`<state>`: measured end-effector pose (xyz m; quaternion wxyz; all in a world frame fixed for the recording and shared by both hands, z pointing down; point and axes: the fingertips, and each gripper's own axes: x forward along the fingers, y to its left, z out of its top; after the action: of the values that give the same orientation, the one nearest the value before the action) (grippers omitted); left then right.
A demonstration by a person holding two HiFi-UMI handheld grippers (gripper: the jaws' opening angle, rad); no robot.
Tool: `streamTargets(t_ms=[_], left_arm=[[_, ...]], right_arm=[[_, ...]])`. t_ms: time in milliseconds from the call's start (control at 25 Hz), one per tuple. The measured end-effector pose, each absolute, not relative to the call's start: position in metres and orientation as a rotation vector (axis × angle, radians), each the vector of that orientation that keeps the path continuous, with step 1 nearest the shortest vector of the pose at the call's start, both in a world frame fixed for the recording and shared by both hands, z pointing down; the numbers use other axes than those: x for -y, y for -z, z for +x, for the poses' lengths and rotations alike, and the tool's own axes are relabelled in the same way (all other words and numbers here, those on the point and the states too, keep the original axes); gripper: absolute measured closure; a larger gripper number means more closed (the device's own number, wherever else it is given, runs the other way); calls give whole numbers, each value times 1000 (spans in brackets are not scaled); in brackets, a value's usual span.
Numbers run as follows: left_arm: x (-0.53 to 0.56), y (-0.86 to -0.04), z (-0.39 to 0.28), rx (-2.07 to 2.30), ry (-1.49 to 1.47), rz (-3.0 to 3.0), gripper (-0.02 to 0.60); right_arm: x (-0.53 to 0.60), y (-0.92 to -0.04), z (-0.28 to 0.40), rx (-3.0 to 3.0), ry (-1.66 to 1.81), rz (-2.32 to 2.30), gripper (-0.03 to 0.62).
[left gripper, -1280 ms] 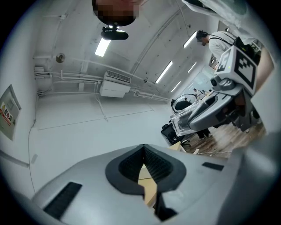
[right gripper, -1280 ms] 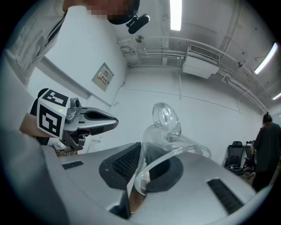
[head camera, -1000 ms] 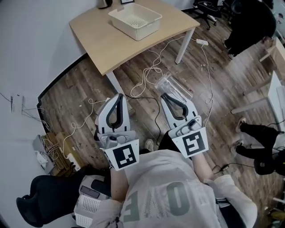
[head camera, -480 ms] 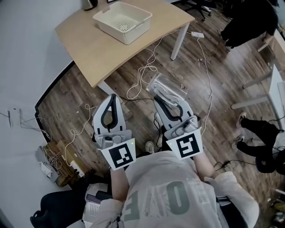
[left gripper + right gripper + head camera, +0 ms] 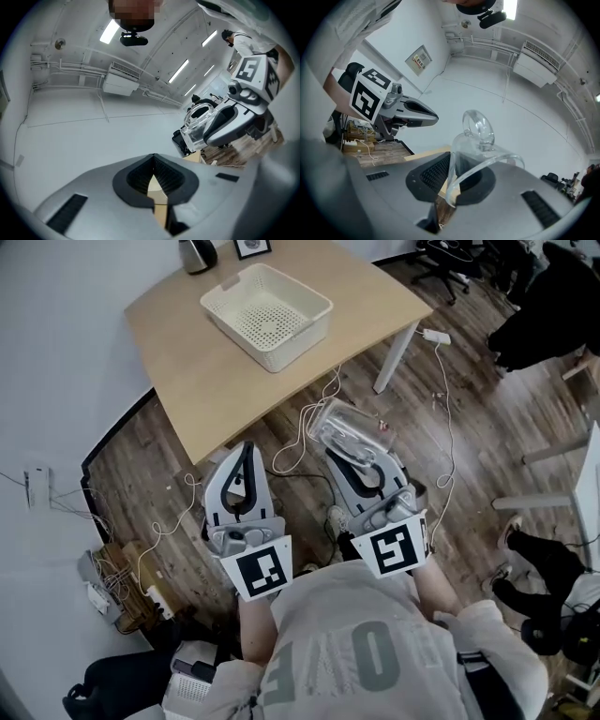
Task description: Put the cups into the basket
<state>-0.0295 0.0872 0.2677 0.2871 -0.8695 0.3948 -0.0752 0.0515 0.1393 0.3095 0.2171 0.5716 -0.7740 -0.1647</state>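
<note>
A cream perforated basket (image 5: 267, 315) stands empty on the wooden table (image 5: 187, 362) ahead of me. My right gripper (image 5: 343, 448) is shut on the rim of a clear glass cup (image 5: 339, 427) with a handle, held over the floor just short of the table's front edge. In the right gripper view the cup (image 5: 480, 140) sticks out from between the jaws, handle upward. My left gripper (image 5: 246, 450) hovers beside it, shut and holding nothing. Its tips meet in the left gripper view (image 5: 153, 158), where the right gripper with the cup (image 5: 199, 119) shows at the right.
A kettle (image 5: 197, 254) and a small frame (image 5: 251, 247) sit at the table's far edge. White cables (image 5: 309, 418) and a power strip (image 5: 437, 336) lie on the wood floor by the table leg (image 5: 394, 357). A person in black (image 5: 553, 296) is at the right.
The table and basket have come closer to both grippers. The cup stays held in the right gripper; the left stays shut and empty.
</note>
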Motion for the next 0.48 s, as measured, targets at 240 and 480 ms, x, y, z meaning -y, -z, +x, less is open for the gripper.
streamTargets(t_ms=[240,480], left_arm=[[-51,-265,-1,-1130,187,-2295,574],[-32,-274,17,-1207,218,-2283,574]], right_arm=[[-103,-307,89,2183,475,1552,572],[-84,-311,119,2209,493,1522,572]])
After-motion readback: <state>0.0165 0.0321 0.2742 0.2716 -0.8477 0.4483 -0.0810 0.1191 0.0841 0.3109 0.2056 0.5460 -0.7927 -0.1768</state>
